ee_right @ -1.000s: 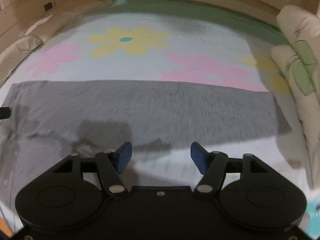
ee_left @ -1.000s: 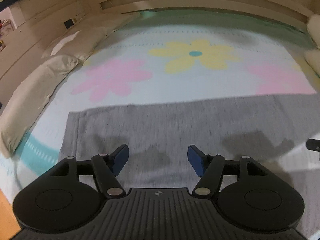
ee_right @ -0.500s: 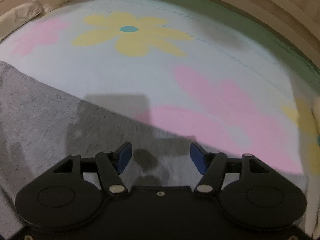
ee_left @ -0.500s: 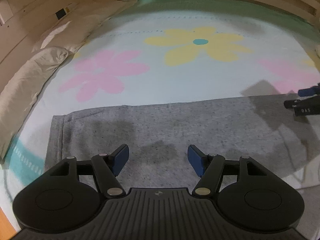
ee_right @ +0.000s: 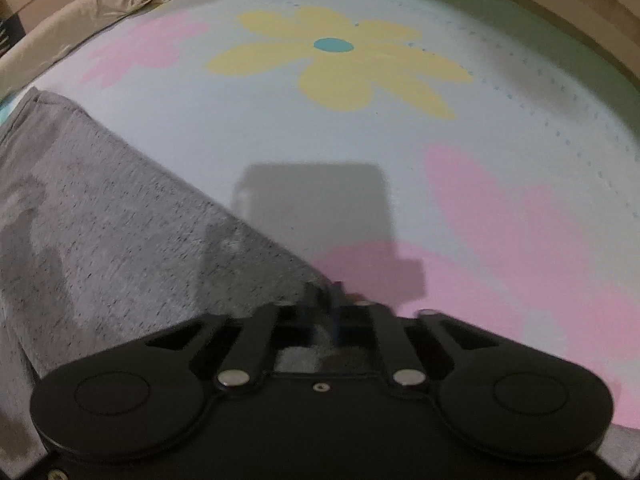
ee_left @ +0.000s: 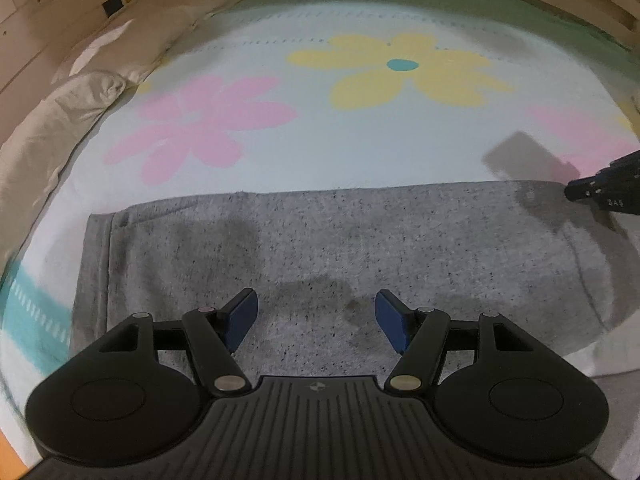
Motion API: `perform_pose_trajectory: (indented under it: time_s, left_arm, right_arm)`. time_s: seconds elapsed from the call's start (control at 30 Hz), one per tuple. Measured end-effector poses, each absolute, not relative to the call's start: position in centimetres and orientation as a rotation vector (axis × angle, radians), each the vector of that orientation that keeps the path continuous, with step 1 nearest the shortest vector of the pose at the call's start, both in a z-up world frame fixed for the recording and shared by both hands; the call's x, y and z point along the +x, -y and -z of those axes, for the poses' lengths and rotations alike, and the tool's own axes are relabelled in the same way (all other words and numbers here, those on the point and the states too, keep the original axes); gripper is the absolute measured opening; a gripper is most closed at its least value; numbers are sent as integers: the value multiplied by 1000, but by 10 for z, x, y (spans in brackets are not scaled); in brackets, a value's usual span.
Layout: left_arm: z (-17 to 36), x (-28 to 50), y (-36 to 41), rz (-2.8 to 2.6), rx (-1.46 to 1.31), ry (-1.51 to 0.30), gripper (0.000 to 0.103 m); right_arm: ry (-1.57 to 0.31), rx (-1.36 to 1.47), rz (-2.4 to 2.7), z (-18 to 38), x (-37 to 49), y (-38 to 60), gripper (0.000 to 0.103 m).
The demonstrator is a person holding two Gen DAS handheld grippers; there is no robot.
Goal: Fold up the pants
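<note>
In the left wrist view, the left tool (ee_left: 316, 320) fills the lower part of the frame, its blue-padded fingers (ee_left: 240, 316) spread apart with nothing between them. Beneath and ahead of it lie the heather-grey knit pants (ee_left: 340, 248), spread flat across the middle band of the frame from the left side to the right edge. The pants rest on a pale blue bedspread printed with large flowers (ee_left: 320, 152): a pink flower (ee_left: 200, 128) at centre left, a yellow flower with a teal centre (ee_left: 400, 70) at upper centre. A stitched seam or hem runs down the left end of the garment. Cream pillows (ee_left: 80, 96) line the upper left border of the bed. At the right edge, mid-height, the black tip of the right tool (ee_left: 608, 190) reaches the far edge of the grey cloth; small pale characters on it look like "DAS", though they are too small to be sure. A tiny round emblem sits on the ribbed black body at bottom centre, unreadable.

In the right wrist view, the right tool (ee_right: 322, 312) sits at lower centre with its fingers pressed together, having just closed, pinching the edge of the grey pants (ee_right: 120, 248). The cloth fills the lower left of the frame, its edge running diagonally down to the pinched spot. A square shadow falls on the bedspread (ee_right: 440, 152) just above the fingers.
</note>
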State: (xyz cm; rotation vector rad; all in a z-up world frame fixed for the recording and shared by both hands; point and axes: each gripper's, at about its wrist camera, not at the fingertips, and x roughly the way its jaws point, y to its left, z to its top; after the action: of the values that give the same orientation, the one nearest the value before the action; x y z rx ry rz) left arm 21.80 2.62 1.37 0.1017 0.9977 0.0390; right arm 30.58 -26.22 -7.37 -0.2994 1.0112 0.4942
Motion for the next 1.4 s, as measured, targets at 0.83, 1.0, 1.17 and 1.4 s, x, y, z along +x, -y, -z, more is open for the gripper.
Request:
perform_pose_trajectory:
  time_s: [0.83,1.0,1.17,1.4]
  left_arm:
    - [21,273,2,-13,-119,-1138,65]
    - [21,280,-3,-34,-140,-1123,65]
    - [20,281,-9,-14,-112,-1106,65]
    - [18,284,-27,25,-161,-1112,65]
  right_arm:
    - [-885,-372,-412,41,131,257,5]
    - [-815,-373,-401,35,151,251,58]
    - [-784,-355,-508,41,181,222,69]
    - [-845,-468,-580,78,212,165,19]
